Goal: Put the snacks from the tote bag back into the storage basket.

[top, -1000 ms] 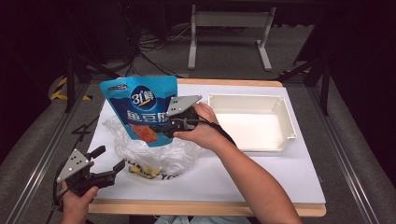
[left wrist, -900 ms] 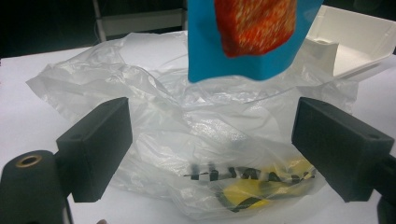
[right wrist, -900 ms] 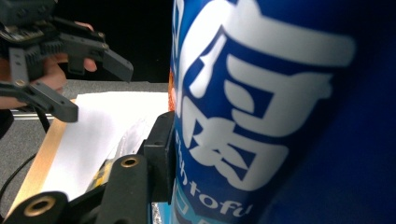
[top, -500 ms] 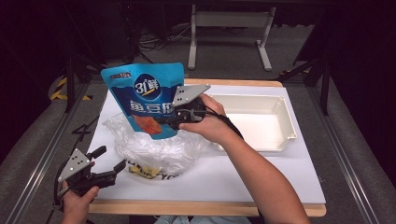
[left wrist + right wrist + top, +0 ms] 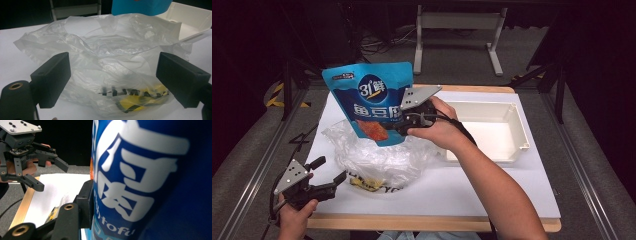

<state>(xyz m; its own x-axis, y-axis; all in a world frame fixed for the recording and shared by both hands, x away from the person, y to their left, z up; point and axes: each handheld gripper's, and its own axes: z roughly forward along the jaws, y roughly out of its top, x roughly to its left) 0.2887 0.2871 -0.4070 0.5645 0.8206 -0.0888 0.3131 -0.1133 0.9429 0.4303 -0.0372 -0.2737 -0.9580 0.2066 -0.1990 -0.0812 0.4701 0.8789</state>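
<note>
A blue snack pouch point(image 5: 369, 102) with white lettering hangs upright above a crumpled clear plastic bag point(image 5: 377, 155). My right gripper point(image 5: 399, 122) is shut on the pouch's right edge. In the right gripper view the pouch point(image 5: 150, 182) is pressed against one black jaw, and the other jaw is hidden behind it. My left gripper point(image 5: 329, 177) stands open at the table's front left corner, its jaws on either side of the plastic bag point(image 5: 105, 57) without touching it. A yellow and black packet point(image 5: 135, 100) lies inside the bag. My left gripper point(image 5: 37, 172) also appears open in the right gripper view.
A white rectangular tray point(image 5: 492, 130) sits on the right half of the white table top point(image 5: 492, 190), its corner next to the bag. The tray point(image 5: 190, 22) shows behind the bag in the left gripper view. Dark floor and metal frames surround the table.
My right gripper has lifted the blue pouch higher above the plastic bag and turned it more upright. The left gripper has stayed where it was, still open.
</note>
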